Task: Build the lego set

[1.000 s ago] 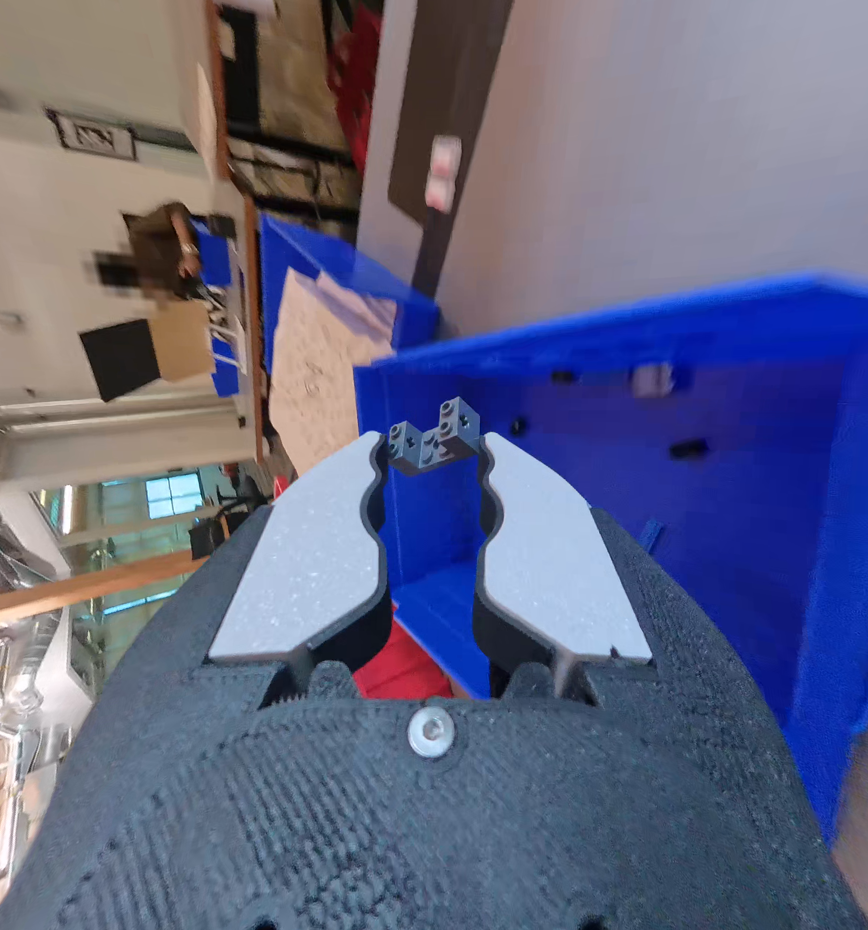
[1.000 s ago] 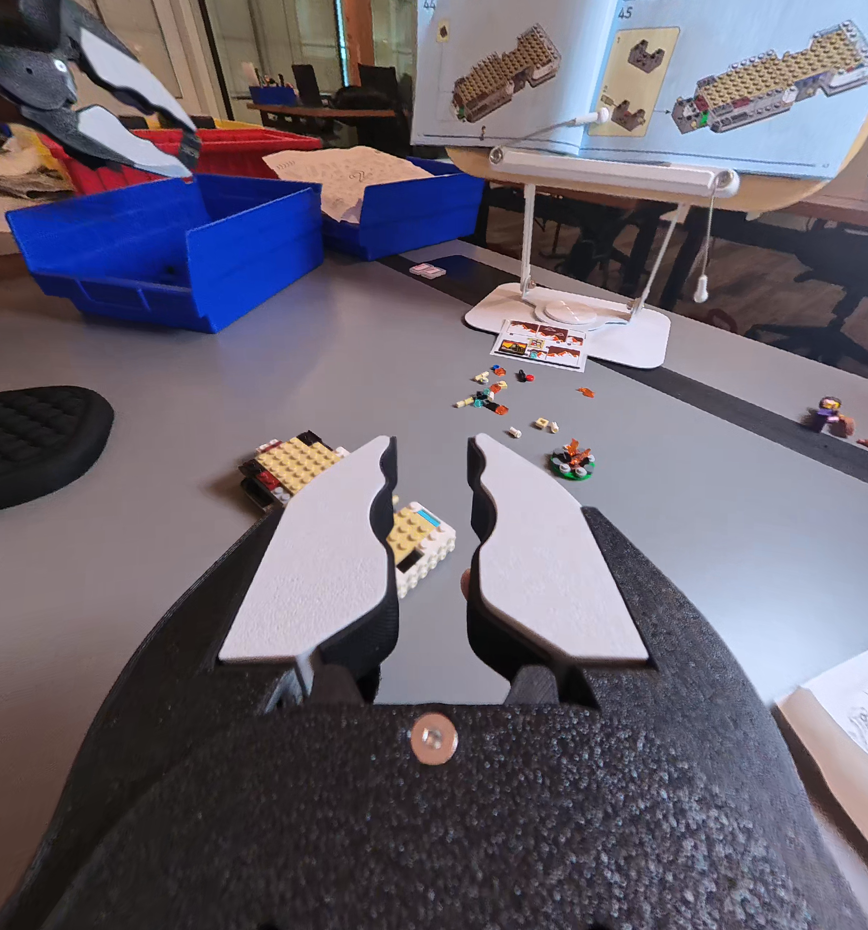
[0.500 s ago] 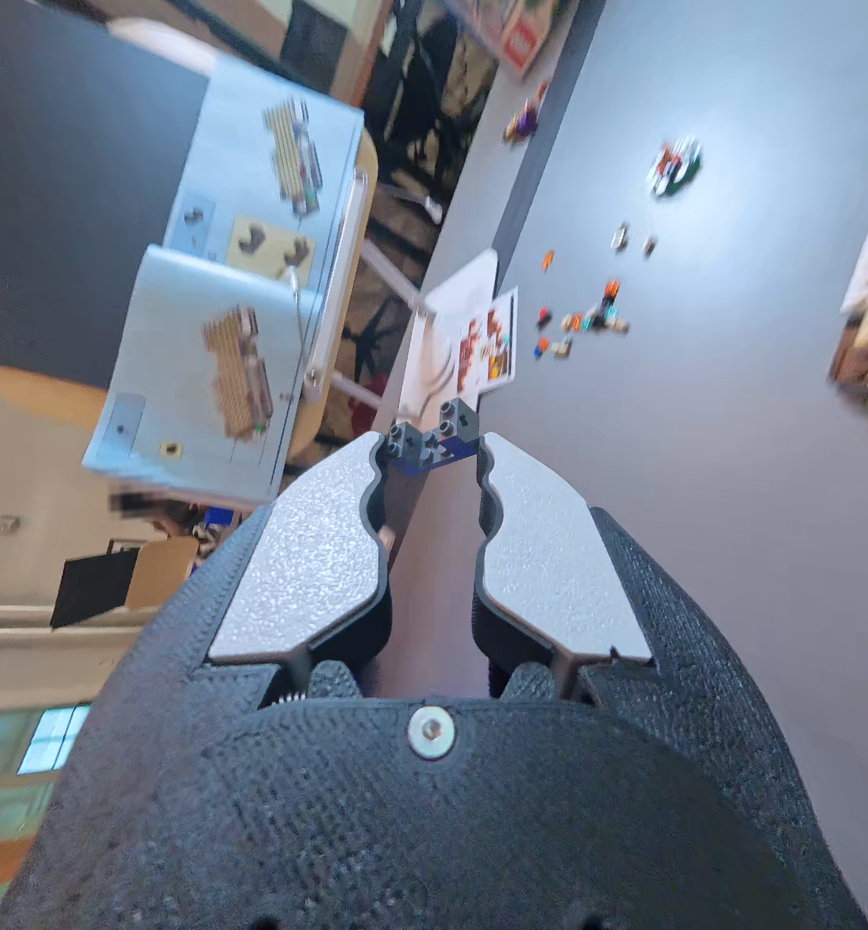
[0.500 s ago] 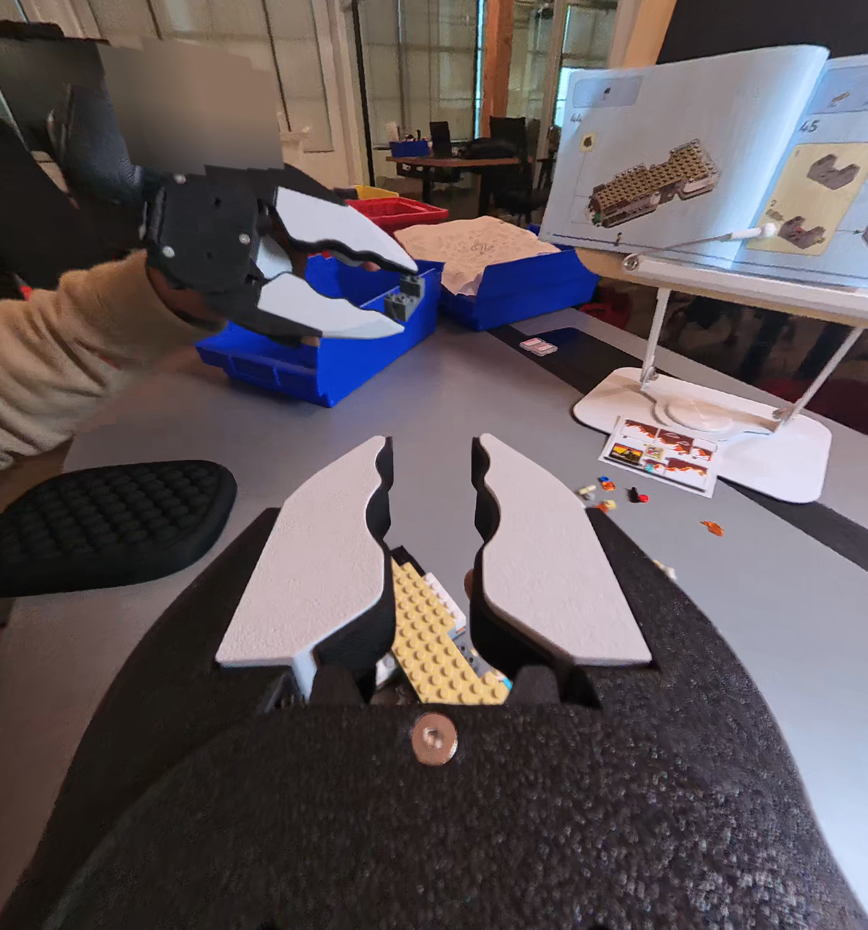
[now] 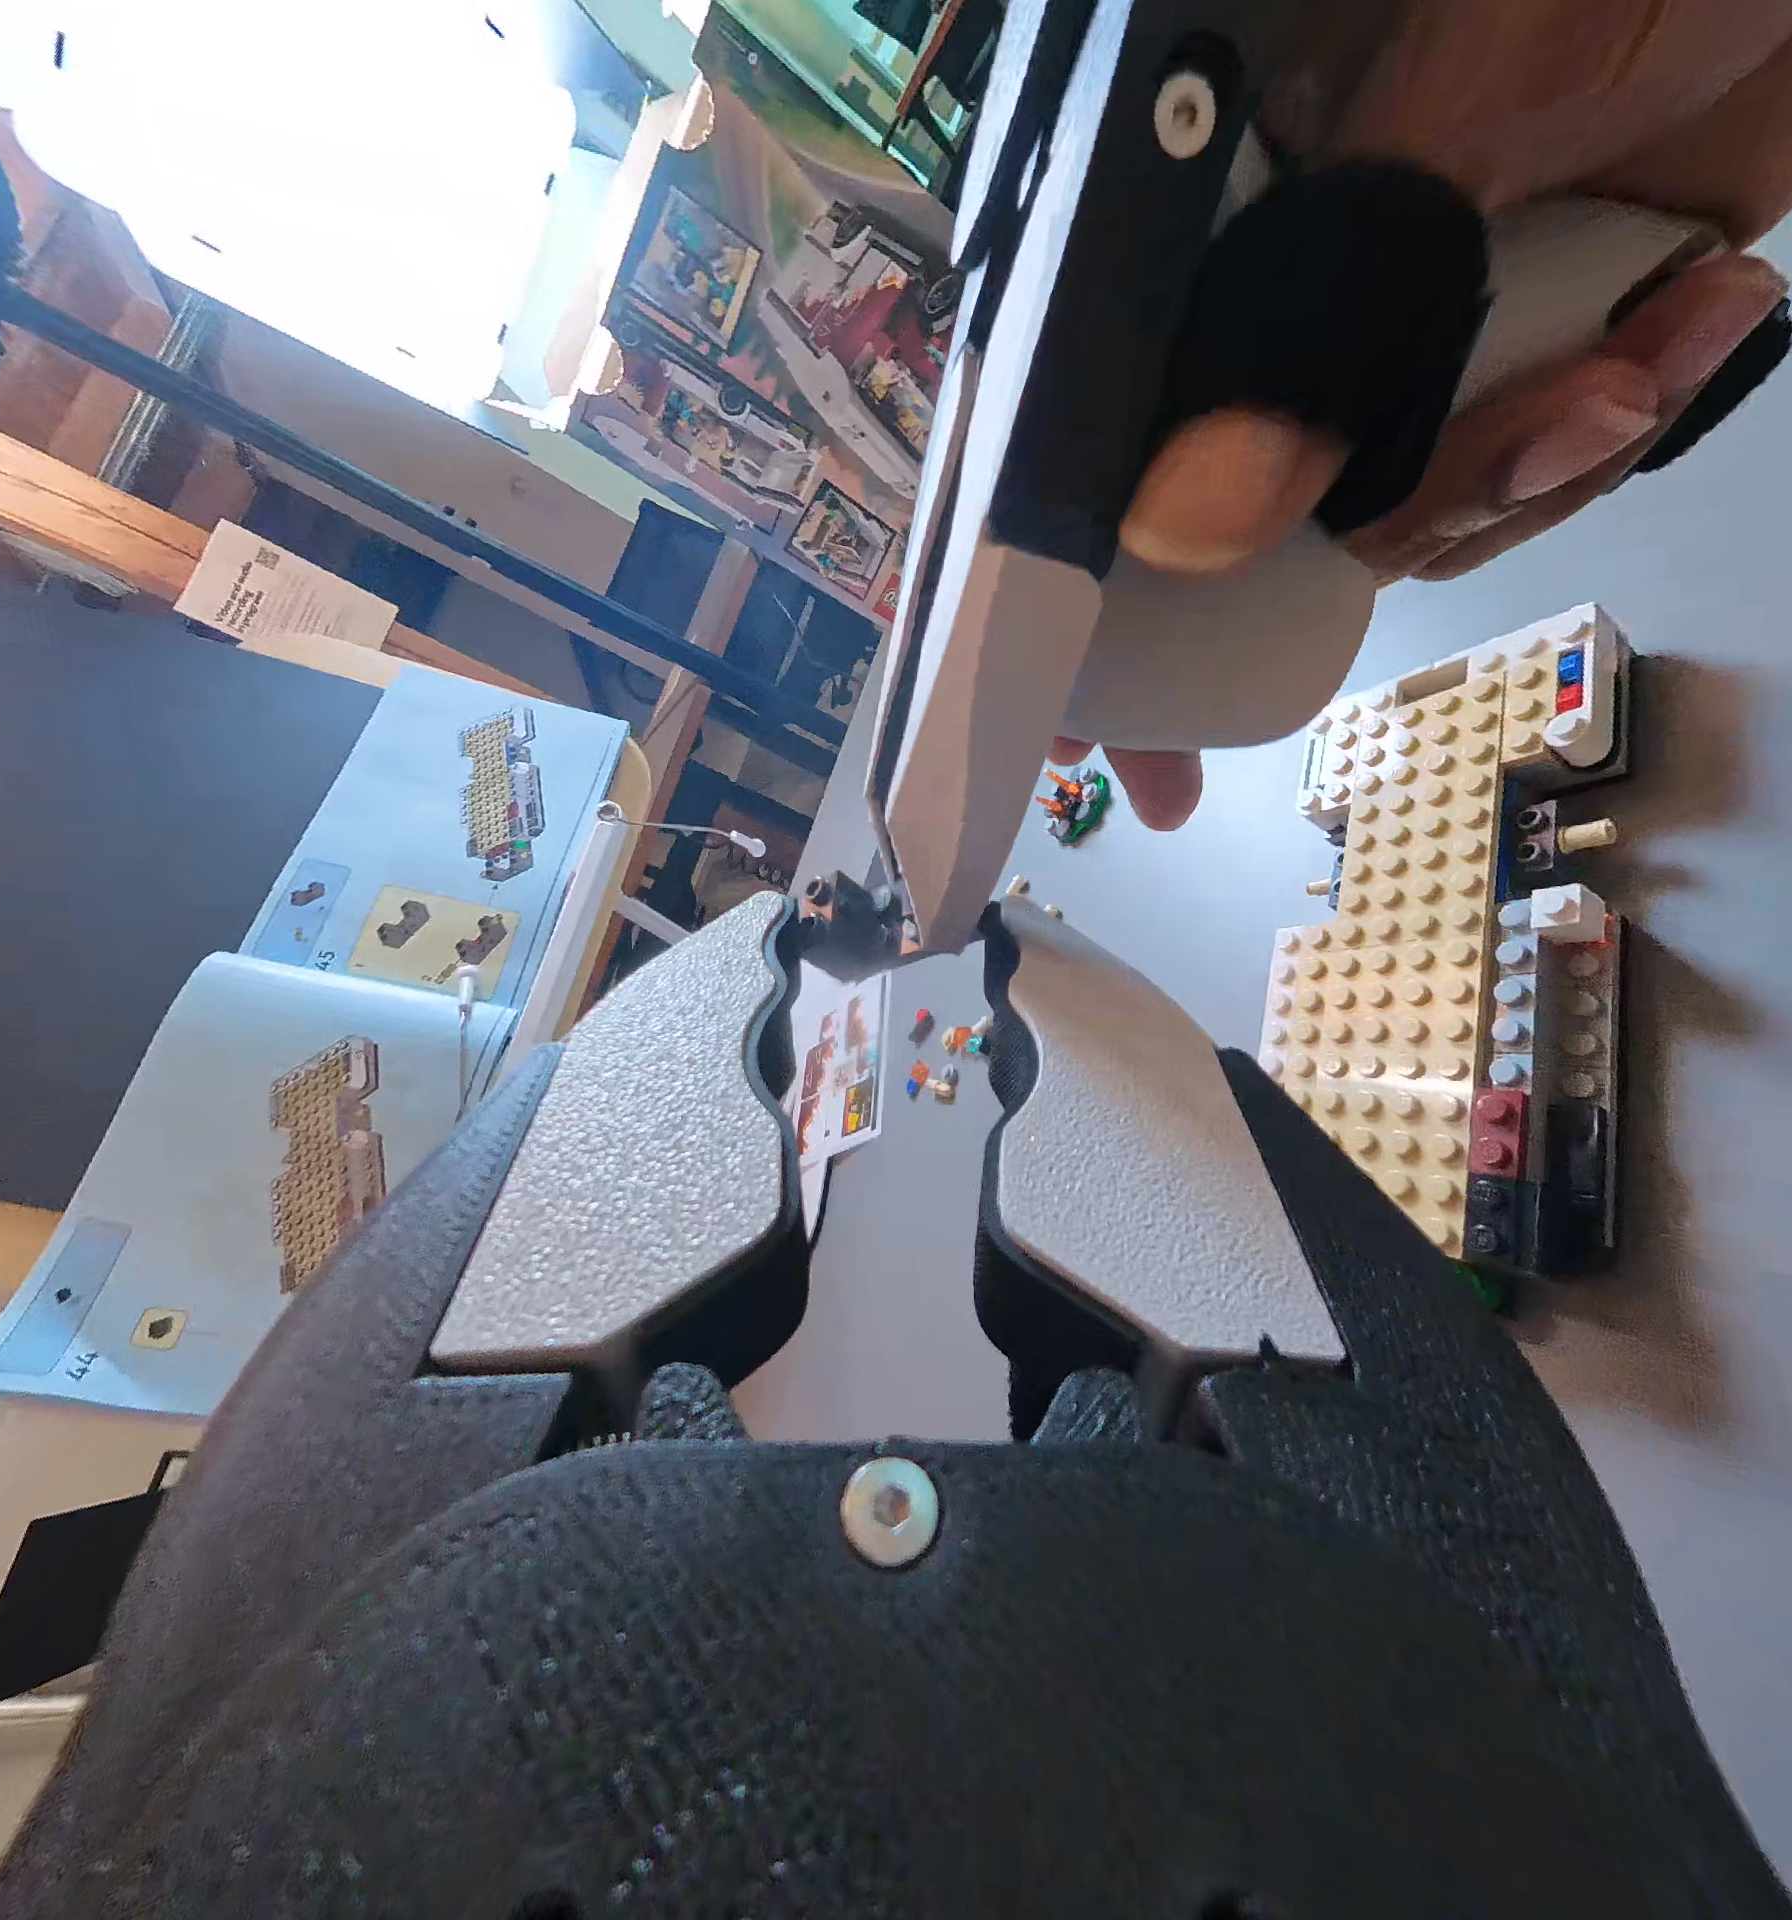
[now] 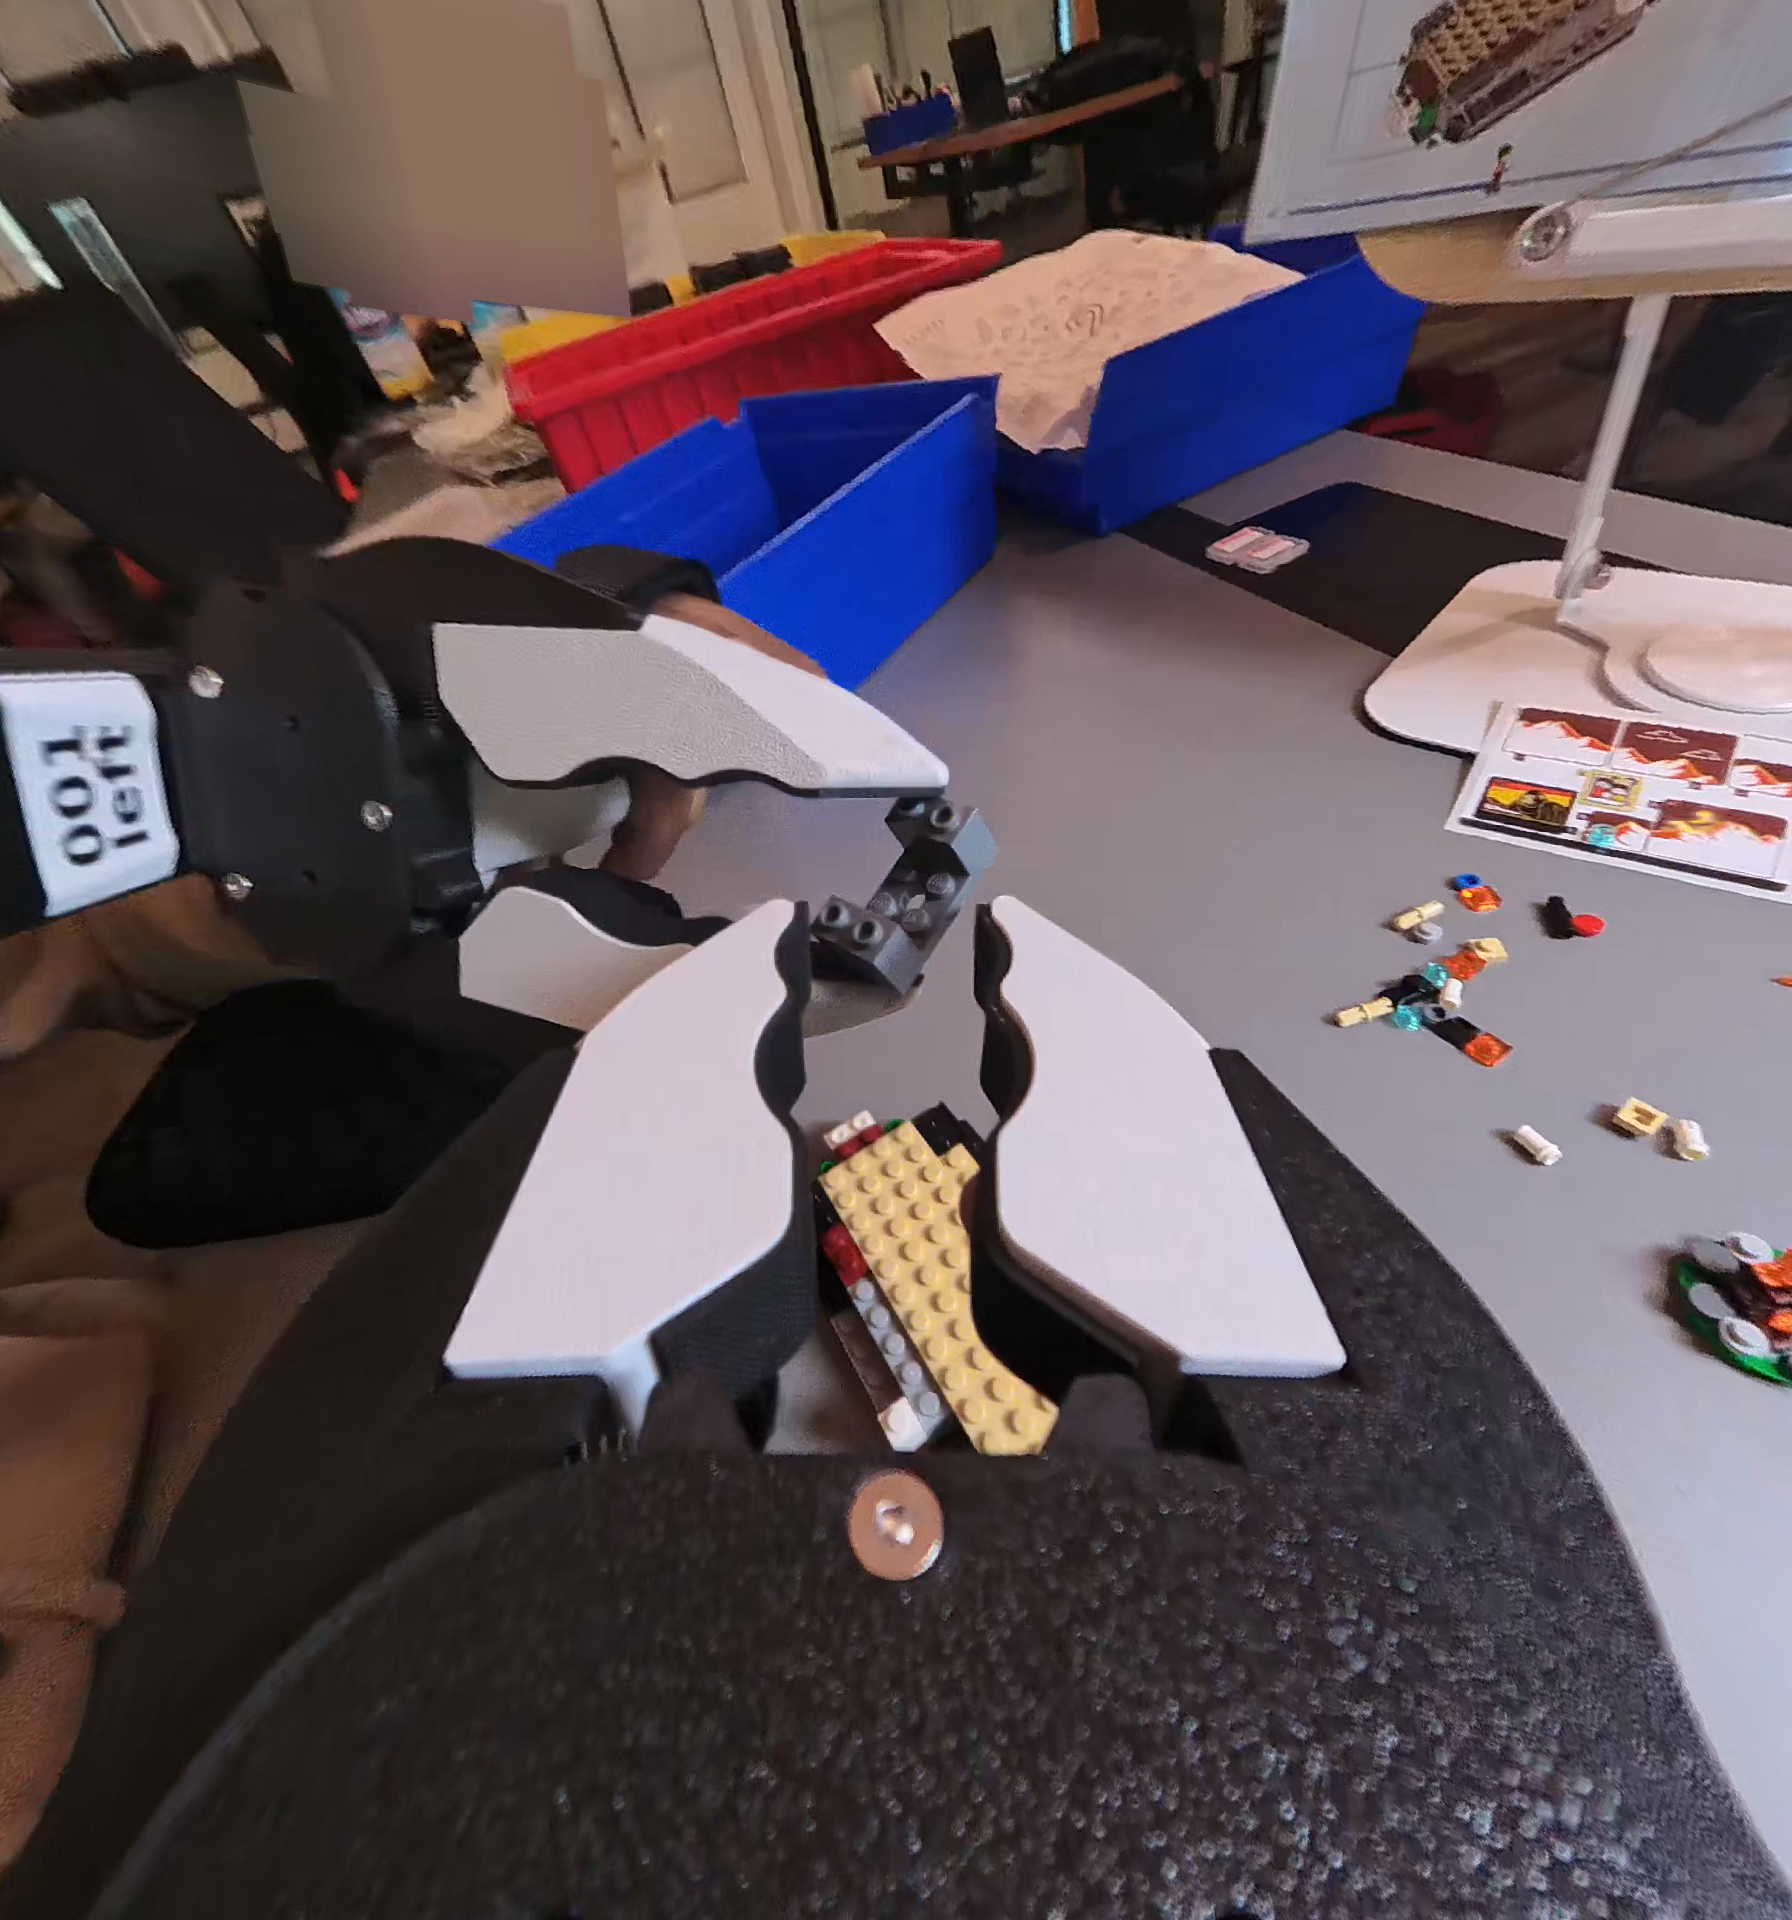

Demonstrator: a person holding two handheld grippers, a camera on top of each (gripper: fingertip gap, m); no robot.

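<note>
Dark grey brick piece (image 6: 913, 904), U-shaped with studs, is sitting clamped between the two fingertips of my left gripper (image 6: 897, 883), one pad pressing on each end of it, up off the grey table (image 6: 1235, 831). I'm holding that gripper rolled on its side, so its fingers are stacking one above the other. My right gripper (image 6: 884, 925) is coming in across it with a narrow gap between its fingers, and the brick is hanging right at its tips; can't tell if they're actually touching it, nothing is gripped there as far as I can see. In the left wrist view the right gripper's finger is covering most of the brick, and my hand (image 5: 1494, 343) around the handle is blurry. Under the right gripper, the tan studded build (image 6: 933, 1268) is lying on the table, partly hidden by the fingers.
</note>
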